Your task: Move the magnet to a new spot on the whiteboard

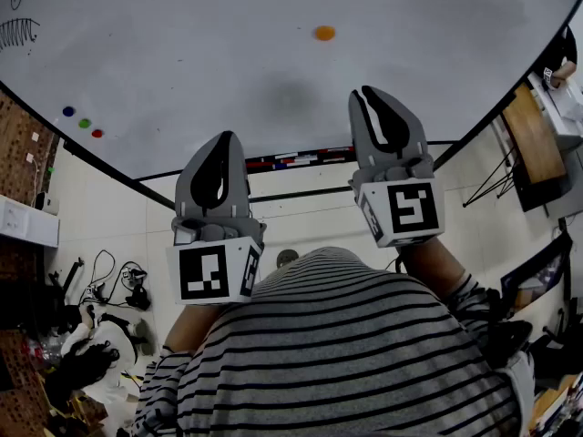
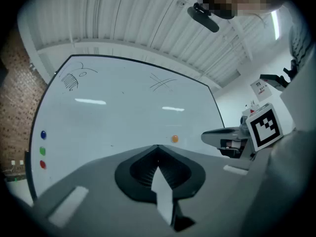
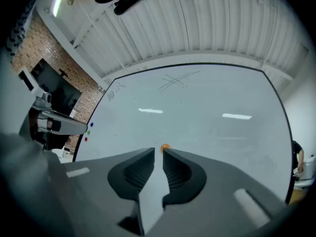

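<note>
The right gripper [image 3: 158,152] holds its jaws a narrow slit apart, with nothing between them. The left gripper [image 2: 158,147] is closed and empty. Beyond the right tips, the orange magnet [image 3: 165,146] sits on the whiteboard [image 1: 228,53], untouched.

Dim, cool light; fisheye edges; glare streaks on whiteboard [image 2: 128,127].

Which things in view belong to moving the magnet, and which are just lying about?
For the job: round orange magnet; white whiteboard; right gripper, jaws slightly apart, empty.
Lying about: blue round magnet; green round magnet; red round magnet; markers in the tray.
</note>
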`<state>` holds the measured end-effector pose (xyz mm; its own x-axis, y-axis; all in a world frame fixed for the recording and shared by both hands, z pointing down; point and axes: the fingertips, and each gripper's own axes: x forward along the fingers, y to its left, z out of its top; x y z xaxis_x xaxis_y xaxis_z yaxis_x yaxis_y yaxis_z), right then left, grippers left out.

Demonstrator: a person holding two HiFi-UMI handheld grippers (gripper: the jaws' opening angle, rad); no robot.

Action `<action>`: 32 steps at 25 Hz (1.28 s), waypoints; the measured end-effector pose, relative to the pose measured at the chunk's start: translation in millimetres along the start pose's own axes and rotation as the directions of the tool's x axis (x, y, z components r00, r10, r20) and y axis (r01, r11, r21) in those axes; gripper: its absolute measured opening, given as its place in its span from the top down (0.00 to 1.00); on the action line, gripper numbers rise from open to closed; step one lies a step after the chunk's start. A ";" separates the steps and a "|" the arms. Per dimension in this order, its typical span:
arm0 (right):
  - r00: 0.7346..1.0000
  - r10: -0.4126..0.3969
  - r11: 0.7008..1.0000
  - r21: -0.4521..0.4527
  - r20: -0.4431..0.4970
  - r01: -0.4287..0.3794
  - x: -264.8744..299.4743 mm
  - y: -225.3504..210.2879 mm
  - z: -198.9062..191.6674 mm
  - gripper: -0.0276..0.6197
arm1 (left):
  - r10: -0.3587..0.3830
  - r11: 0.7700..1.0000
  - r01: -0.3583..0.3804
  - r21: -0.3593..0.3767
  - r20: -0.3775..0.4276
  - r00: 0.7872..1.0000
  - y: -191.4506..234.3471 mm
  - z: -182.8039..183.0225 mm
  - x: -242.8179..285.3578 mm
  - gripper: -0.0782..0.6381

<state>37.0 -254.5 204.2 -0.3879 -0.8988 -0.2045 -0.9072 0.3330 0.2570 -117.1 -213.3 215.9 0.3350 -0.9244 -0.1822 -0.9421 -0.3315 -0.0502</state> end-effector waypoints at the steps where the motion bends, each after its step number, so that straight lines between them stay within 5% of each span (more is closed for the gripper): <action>1: 1.000 -0.009 1.000 -0.024 -0.003 0.009 14.4 0.2 -1.0 0.88 | -0.007 1.000 0.007 0.005 -0.006 1.000 6.7 -3.2 6.4 0.87; 7: 0.994 -0.108 0.987 -0.119 -0.010 0.106 85.8 -7.4 -7.4 0.75 | -0.008 1.000 0.008 -0.016 -0.029 1.000 45.9 -18.2 40.9 0.87; 14: 0.986 -0.161 0.972 -0.180 -0.032 0.153 120.1 -7.6 -23.0 0.73 | -0.007 0.999 0.006 -0.036 -0.032 0.999 68.8 -27.4 60.0 0.87; 24: 0.981 -0.195 0.967 -0.166 0.003 0.193 114.6 -12.2 -18.2 0.77 | -0.004 0.998 0.001 -0.059 -0.050 0.999 74.0 -34.7 56.7 0.87; 32: 0.987 -0.153 0.984 -0.083 0.039 0.156 50.3 -6.9 -1.4 0.77 | -0.005 1.000 0.003 -0.024 -0.071 0.997 36.7 -38.9 38.3 0.87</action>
<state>23.9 -302.4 193.5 -0.2503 -0.9274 -0.2780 -0.9398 0.1637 0.2999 -138.3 -268.2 245.2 0.3399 -0.9338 -0.1119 -0.9404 -0.3390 -0.0275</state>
